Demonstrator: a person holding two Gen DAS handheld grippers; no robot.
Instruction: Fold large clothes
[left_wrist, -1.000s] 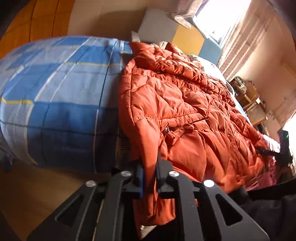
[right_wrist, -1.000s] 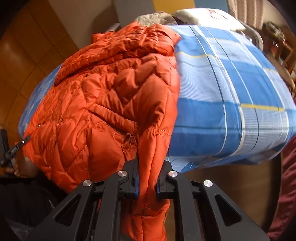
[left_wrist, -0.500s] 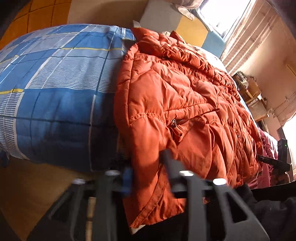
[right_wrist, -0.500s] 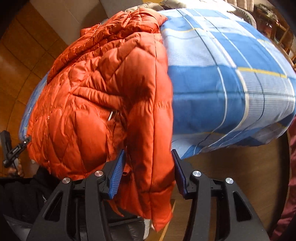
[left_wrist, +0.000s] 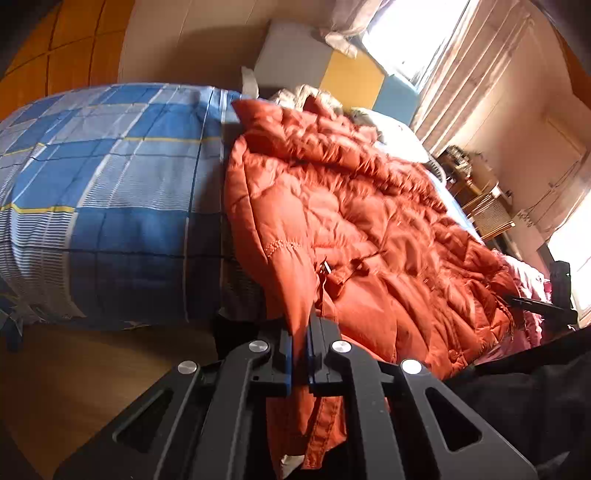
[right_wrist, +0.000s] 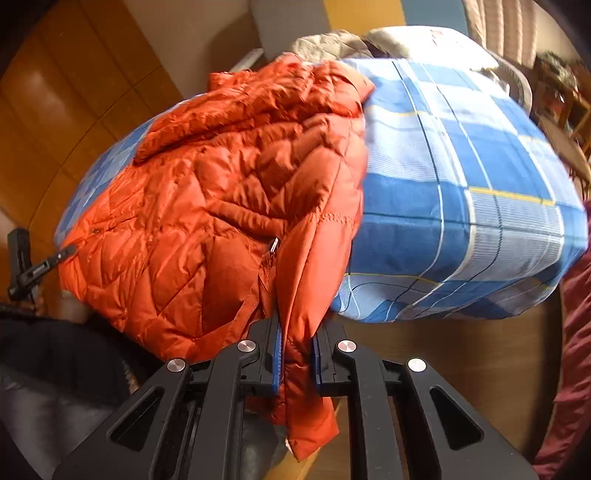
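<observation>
A quilted orange jacket (left_wrist: 351, 221) lies spread over a bed with a blue plaid cover (left_wrist: 110, 184), its lower edge hanging off the near side. In the left wrist view my left gripper (left_wrist: 301, 332) is closing tight on the hem near the left pocket zip, its pads pressing the fabric. In the right wrist view the same jacket (right_wrist: 221, 206) drapes over the bed cover (right_wrist: 461, 184). My right gripper (right_wrist: 295, 332) is closing on the thick hem fold beside the other zip, which fills the gap between its blue pads (right_wrist: 277, 350).
Wooden floor (left_wrist: 92, 369) runs below the bed edge. A person's dark clothing (left_wrist: 517, 406) sits close by. A pink garment (left_wrist: 528, 273) lies past the jacket. A headboard (left_wrist: 332, 74), curtains and a cluttered shelf (left_wrist: 480, 206) stand behind. Dark red cloth (right_wrist: 572, 350) hangs at the right.
Half a second ago both grippers stood wider around the hem; now both have closed on it again. Both views have risen slightly and the held hem hangs from the jaws.
</observation>
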